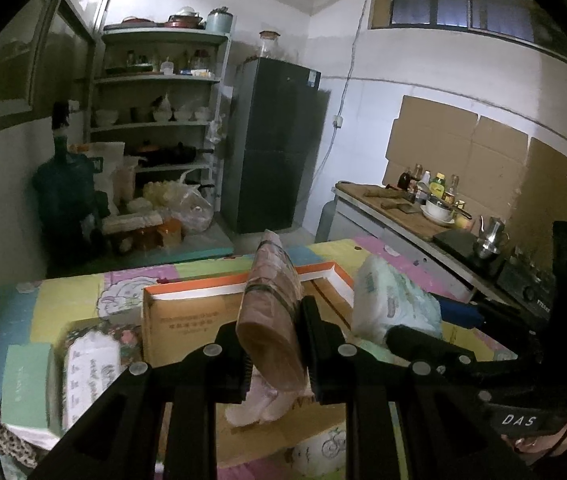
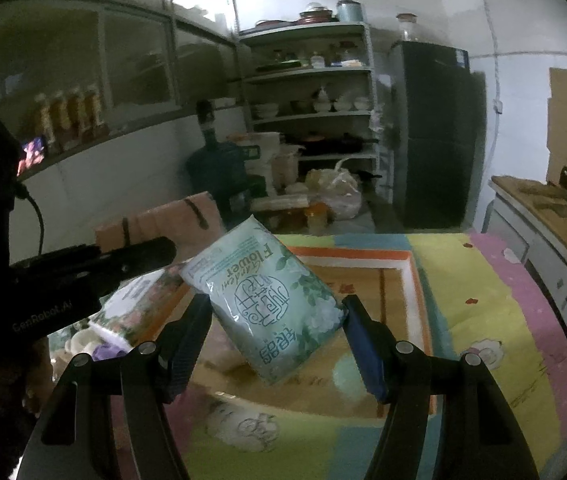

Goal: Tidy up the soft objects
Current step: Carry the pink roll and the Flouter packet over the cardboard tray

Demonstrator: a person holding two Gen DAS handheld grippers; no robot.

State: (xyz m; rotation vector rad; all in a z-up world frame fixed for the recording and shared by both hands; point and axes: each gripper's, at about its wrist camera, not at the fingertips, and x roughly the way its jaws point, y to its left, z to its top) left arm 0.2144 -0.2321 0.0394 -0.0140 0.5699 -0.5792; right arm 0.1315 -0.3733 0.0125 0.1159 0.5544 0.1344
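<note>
The left gripper (image 1: 271,344) is clenched on a brown pack (image 1: 269,304) wrapped in clear film, gripped near its lower end. In the left wrist view the pack's long axis runs up from the jaws toward the middle of the frame, leaning a little left, with a loose tail of film hanging below the fingers. Directly behind and beneath it lies the open cardboard box (image 1: 187,320) with its orange and white rim, set on a patchwork cloth (image 1: 63,300). So the box is straight ahead of this gripper and lower down, and I judge the coming move to be a short carry forward and down into it.

The right gripper (image 2: 275,328) is grasping a pale green tissue pack (image 2: 267,304) across its width, with the jaws standing wide. In the right wrist view the pack sits at the centre of the frame, tilted, with its long axis running from upper left to lower right. The same box (image 2: 415,280) lies just behind it, to centre right.

Both packs hang above the box, not yet touching it. Neither hand looks clearly nearer. More packs (image 1: 83,372) lie at lower left in the left wrist view, outside the box.
</note>
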